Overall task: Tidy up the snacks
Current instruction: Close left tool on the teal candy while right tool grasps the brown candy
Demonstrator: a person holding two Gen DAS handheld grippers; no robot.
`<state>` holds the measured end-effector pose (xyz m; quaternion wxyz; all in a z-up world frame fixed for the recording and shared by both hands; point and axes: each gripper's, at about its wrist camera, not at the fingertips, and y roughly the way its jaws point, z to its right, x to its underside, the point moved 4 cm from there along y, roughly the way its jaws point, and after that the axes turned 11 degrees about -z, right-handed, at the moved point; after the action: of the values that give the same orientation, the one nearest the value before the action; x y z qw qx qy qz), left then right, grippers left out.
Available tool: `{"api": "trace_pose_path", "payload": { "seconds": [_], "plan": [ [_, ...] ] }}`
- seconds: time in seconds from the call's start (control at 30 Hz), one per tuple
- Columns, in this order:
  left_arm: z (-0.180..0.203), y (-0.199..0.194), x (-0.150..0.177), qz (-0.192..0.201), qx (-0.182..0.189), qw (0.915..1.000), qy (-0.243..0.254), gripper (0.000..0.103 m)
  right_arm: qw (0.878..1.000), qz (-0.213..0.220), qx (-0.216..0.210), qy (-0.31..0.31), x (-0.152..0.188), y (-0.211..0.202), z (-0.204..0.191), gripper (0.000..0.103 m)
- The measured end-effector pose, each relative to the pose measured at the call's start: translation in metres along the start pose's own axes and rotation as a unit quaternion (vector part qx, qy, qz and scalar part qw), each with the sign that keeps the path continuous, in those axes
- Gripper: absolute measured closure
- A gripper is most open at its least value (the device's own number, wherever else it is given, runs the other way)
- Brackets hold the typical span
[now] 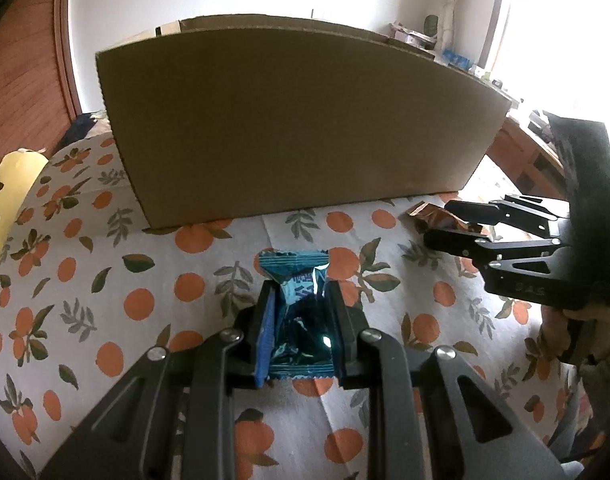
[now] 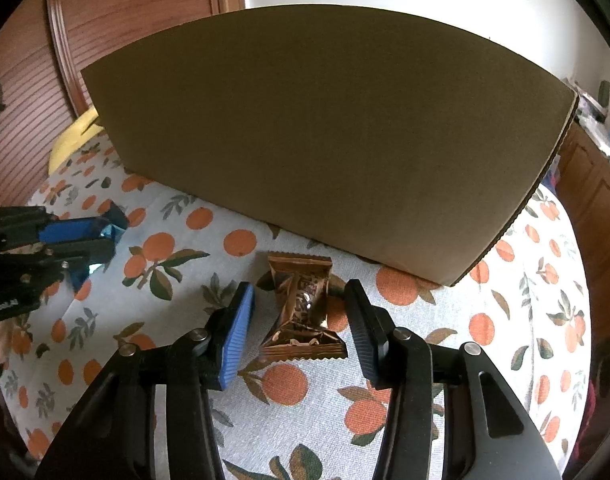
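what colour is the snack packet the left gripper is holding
Shiny blue foil packet, pinched in the left gripper; clearest in the left wrist view.

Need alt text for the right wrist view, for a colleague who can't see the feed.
The right gripper stands open astride a brown snack packet lying on the orange-print tablecloth, pads not touching it. A tall cardboard box fills the background just beyond. At the left edge, the left gripper is shut on a blue snack packet.

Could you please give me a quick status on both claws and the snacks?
Left claw shut on blue snack packet. Right claw open, astride brown snack packet on tablecloth. Cardboard box close ahead.
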<state>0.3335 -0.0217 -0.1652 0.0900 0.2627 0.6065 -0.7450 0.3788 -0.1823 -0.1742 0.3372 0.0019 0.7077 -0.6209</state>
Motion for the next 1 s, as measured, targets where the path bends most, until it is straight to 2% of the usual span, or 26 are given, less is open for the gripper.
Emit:
{"api": "trace_pose_path", "payload": {
  "seconds": [0.33,0.37,0.43,0.67,0.7,1.0],
  "plan": [
    [-0.001,-0.040,0.012,0.024,-0.010,0.9997,0.003,0.081,1.000,-0.001,0.007,-0.005,0.000,0.000,-0.001,0.059],
    [0.000,-0.045,0.013,0.027,-0.012,0.9996,0.004,0.081,1.000,-0.001,0.009,-0.005,0.000,0.000,-0.002,0.060],
    [0.004,-0.056,0.014,0.033,-0.013,0.9993,0.007,0.081,1.000,0.000,0.012,-0.004,0.000,0.000,0.000,0.069],
    [0.017,-0.087,0.017,0.053,-0.021,0.9982,0.019,0.081,1.000,-0.010,0.022,0.006,-0.001,-0.002,0.000,0.070],
    [0.018,-0.091,0.017,0.056,-0.022,0.9980,0.020,0.081,1.000,-0.012,0.020,0.008,0.000,-0.003,-0.001,0.083],
    [0.027,-0.104,0.021,0.068,-0.018,0.9972,0.026,0.081,1.000,-0.004,0.005,0.029,0.024,-0.029,0.009,0.083]
  ]
}}
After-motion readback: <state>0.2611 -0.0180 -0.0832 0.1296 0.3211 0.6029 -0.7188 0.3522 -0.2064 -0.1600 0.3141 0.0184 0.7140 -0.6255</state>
